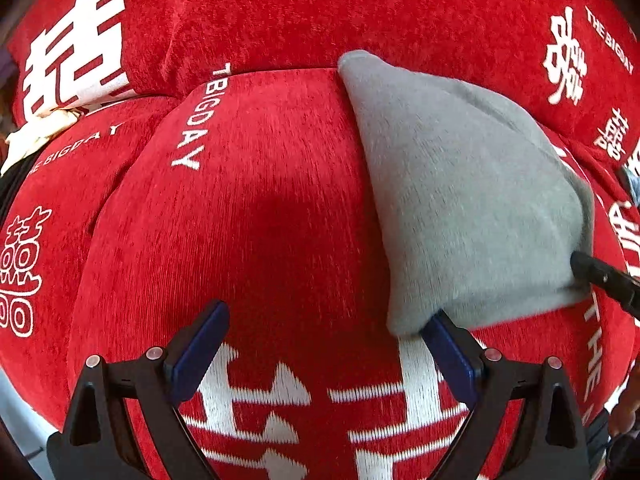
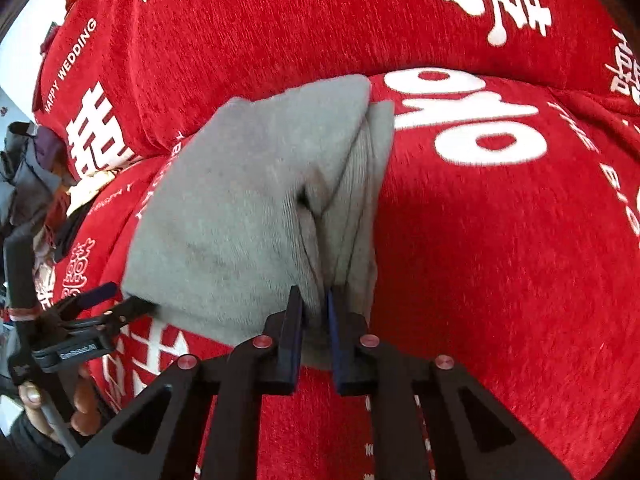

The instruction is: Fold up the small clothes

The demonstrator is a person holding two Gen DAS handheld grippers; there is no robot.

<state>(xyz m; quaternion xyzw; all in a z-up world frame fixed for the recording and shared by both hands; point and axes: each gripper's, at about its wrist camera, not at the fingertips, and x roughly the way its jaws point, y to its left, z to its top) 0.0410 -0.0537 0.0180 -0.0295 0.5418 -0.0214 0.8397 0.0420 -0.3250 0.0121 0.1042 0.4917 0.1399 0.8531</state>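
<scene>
The grey knit garment (image 2: pixel 248 208) lies folded on the red chenille sofa cover (image 2: pixel 500 260), its far end against the back cushion (image 1: pixel 300 12). The fabric looks soft, light and limp, with several layers stacked along one edge; it will likely drape and sag wherever it is not supported, and the layers may slide apart if only the top one is taken. The right gripper (image 2: pixel 314 320) has its fingers pressed nearly together, pinching the layered near edge of the garment. The left gripper (image 1: pixel 324 344) has its fingers spread wide with nothing between them; one fingertip (image 1: pixel 438 326) sits just at the garment's near corner. A sound hold would take the full thickness of that corner, matching the right grip, so both ends lift evenly.
</scene>
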